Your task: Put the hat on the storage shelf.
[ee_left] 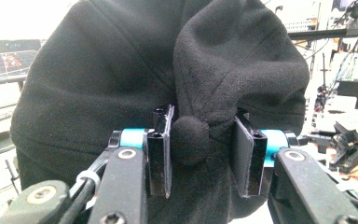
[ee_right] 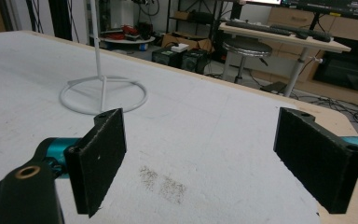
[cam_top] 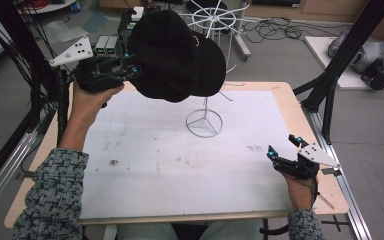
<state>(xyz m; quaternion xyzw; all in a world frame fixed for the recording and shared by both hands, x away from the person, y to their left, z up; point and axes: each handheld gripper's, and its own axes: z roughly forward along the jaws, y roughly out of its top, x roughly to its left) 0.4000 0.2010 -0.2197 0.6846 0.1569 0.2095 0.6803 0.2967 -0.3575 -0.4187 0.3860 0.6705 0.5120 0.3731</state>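
A black fleece cap hangs high above the table's far side, over the pole of a white wire stand. My left gripper reaches in from the left at the cap's edge. In the left gripper view a bunched fold of the cap sits between the pads and touches both, with my left gripper shut on it. My right gripper rests low at the table's right edge. It is open, with nothing between its jaws. The stand's ring base lies ahead of it, to the left.
The white mat covers the wooden table. A second white wire rack stands on the floor behind the table. Black frame posts rise at both sides, and cables and boxes lie on the floor beyond.
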